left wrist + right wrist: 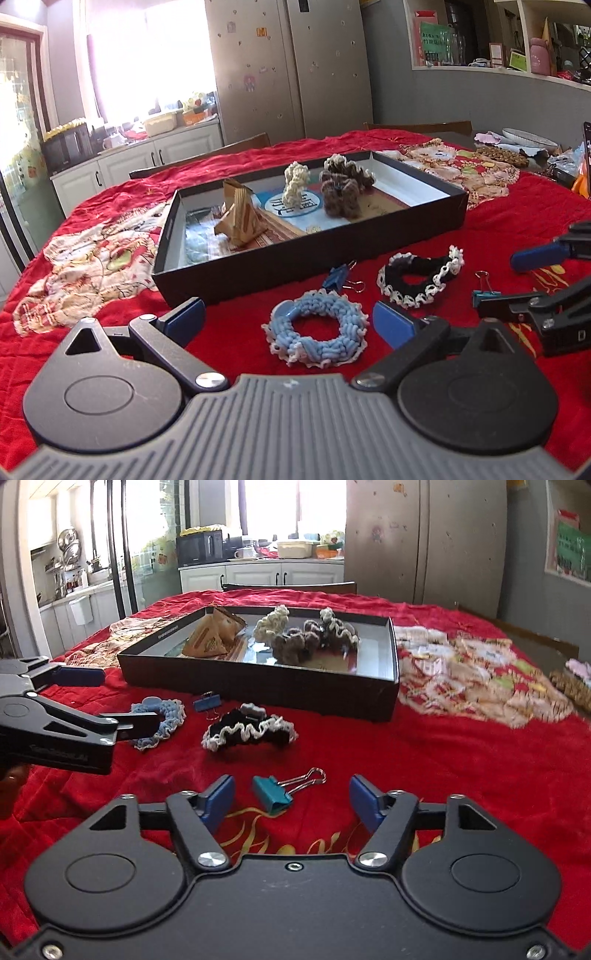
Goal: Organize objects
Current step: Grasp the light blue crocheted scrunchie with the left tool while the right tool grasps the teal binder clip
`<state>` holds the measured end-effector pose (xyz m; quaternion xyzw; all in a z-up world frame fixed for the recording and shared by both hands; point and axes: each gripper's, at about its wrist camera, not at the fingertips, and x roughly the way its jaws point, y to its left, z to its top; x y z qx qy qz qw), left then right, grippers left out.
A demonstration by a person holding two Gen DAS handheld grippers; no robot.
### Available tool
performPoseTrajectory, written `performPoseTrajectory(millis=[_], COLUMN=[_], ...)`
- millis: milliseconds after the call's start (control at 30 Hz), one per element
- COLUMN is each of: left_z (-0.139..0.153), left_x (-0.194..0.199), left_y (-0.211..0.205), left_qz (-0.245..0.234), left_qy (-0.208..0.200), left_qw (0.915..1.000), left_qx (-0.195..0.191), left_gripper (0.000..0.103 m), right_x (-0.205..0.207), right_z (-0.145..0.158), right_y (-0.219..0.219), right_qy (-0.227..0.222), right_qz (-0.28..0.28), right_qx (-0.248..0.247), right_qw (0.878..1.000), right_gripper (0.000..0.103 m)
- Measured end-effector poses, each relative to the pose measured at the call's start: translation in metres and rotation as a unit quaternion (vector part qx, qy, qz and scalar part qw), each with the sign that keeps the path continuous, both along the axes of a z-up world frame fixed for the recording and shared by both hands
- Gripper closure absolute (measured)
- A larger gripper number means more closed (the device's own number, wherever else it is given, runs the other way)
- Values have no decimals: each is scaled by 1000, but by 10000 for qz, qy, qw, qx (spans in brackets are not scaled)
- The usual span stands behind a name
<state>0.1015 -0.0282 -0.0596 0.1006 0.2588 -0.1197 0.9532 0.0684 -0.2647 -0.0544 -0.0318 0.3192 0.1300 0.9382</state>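
Tilting downward, left hand-held gripper (288, 317) apart around blue scrunchie (316, 338), right hand-held gripper (291, 797) apart around teal binder clip (273, 792)

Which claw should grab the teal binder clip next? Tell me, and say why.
Right. The teal binder clip lies between the open right claw fingers, not yet pinched. The left claw is open around the light blue scrunchie, further from the clip.

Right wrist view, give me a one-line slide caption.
Open right tool straddling a teal binder clip on the red tablecloth, black tray of crocheted scrunchies behind.
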Motion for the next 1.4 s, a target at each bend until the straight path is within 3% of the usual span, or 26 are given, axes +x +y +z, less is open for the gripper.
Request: performPoseTrajectory(millis=[267,733,1000,1400], left_z=[-11,-15,-15,-14], left_x=[7,14,14,12], left_y=[-2,-3,-2,-1], left_qz=[21,-59,-83,-87], left_qy=[218,460,501,496], left_qw=[9997,9986,9981,9978], left_qx=[-55,-253,-346,-423], left_gripper=[12,32,43,67], right_x=[-2,3,5,1], right_z=[-9,-9,-9,-8], right_y=[8,12,10,8], right_qy=[-59,-24,-18,-38], right_qz=[-34,-17,-10,42], right_qx=[-44,-13,86,99], right_qw=[10000,10000,10000,9999], right_gripper=[49,57,73,76])
